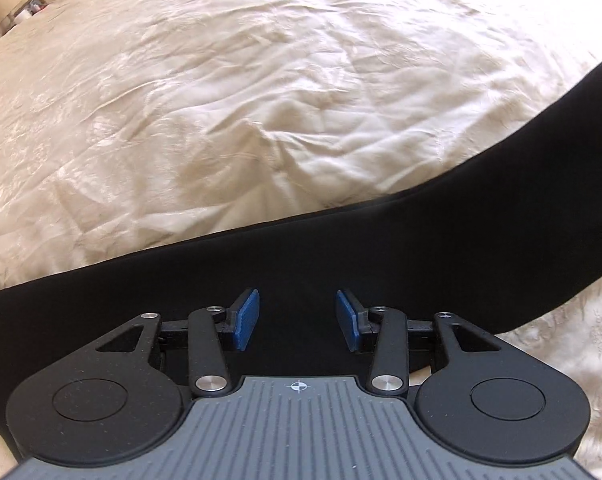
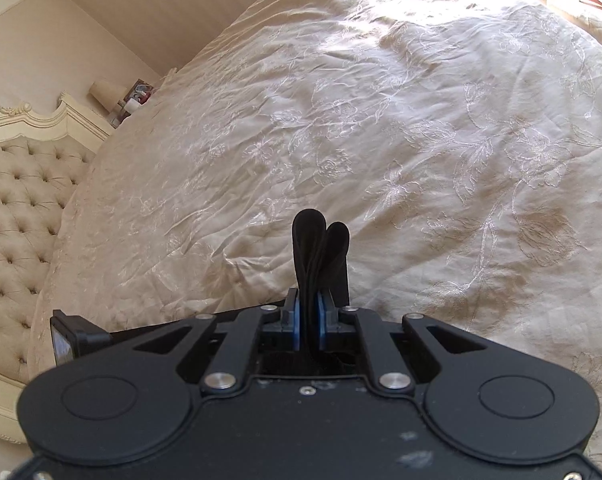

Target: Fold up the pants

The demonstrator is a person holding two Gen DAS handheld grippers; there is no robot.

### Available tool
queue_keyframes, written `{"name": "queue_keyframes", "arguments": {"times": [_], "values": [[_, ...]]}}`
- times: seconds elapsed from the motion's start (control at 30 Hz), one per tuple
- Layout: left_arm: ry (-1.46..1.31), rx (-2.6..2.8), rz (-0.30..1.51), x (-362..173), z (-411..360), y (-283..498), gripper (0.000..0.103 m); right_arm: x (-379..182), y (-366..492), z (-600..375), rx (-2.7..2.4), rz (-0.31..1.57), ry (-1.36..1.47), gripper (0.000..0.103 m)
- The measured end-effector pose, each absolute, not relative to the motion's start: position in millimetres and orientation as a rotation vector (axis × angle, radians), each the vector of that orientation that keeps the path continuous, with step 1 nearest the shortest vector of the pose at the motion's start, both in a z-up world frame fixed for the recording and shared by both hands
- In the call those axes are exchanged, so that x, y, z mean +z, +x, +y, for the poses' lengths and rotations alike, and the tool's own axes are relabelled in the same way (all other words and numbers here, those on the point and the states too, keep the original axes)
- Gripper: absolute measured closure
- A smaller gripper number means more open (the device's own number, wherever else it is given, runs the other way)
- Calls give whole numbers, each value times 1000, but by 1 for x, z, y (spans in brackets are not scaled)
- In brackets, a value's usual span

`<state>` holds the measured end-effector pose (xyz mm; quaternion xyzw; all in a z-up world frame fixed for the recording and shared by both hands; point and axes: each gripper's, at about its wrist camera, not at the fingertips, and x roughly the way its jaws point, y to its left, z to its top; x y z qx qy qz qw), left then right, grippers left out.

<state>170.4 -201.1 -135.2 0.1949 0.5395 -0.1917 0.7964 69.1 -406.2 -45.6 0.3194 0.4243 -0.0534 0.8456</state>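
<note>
Clamped tight on a bunched fold of the black pants (image 2: 321, 256), my right gripper (image 2: 309, 322) should lift smoothly over the cream bedspread (image 2: 421, 128), while my left gripper (image 1: 297, 316) hangs open, empty, above the flat leg, ready to pin it.

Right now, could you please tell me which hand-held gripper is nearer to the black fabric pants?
Right. The right hand-held gripper is clamped on a bunched fold of the black fabric pants; the left hand-held gripper is above them, jaws open, nothing between.
</note>
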Motion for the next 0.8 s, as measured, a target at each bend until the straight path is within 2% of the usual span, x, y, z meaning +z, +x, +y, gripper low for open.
{"name": "queue_keyframes", "arguments": {"times": [0.2,0.33,0.57,0.8], "values": [[403,-352,1170,-130,-118,181,61,-17,87,-336,-86,867,617,93],[402,-324,1164,-126,-66,182,61,-20,108,-281,-54,875,625,93],[362,-302,1193,-123,10,188,61,-76,151,-183,-52,967,607,93],[351,-331,1192,-122,43,201,61,-129,177,-129,-112,1059,459,93]]}}
